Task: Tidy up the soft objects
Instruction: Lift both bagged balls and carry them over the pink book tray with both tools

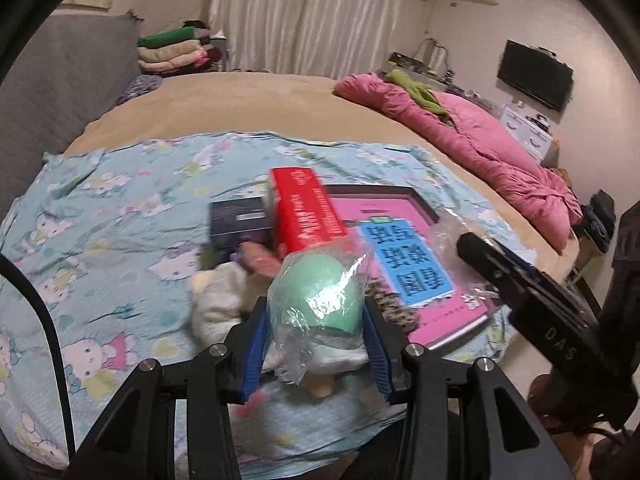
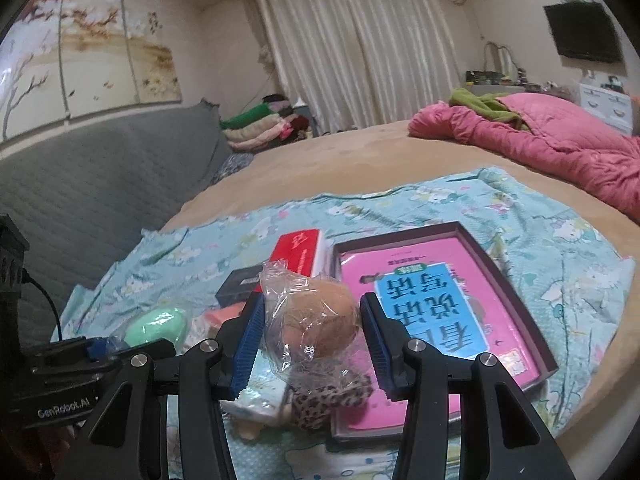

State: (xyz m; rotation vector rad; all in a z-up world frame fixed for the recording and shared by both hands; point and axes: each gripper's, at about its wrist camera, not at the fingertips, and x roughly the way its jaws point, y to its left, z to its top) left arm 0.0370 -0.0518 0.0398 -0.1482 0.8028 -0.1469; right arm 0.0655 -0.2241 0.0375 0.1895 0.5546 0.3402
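While both tools are held above a bed, each is seen clamped on a soft, egg-shaped sponge sealed in crinkled clear plastic. The left tool (image 1: 316, 320) is closed on the green sponge (image 1: 310, 288), its blue pads pressed against the wrapper. The right tool (image 2: 310, 340) is closed on the tan sponge (image 2: 320, 316) in the same way. Below them, a red box (image 1: 304, 212), a dark box (image 1: 240, 220) and a tray holding a pink book (image 2: 436, 308) are laid on a cartoon-print sheet (image 1: 112, 216).

A slip is judged the main risk: the plastic is slick and the sponges are rounded, so either could be squeezed out of its grip and dropped onto the clutter.

Only the left view shows a cream plush toy (image 1: 218, 300) beside the boxes and a loose plastic film over the tray's near corner. Only the right view shows a leopard-print item (image 2: 328, 400) under the tan sponge and a painted panel on the wall.
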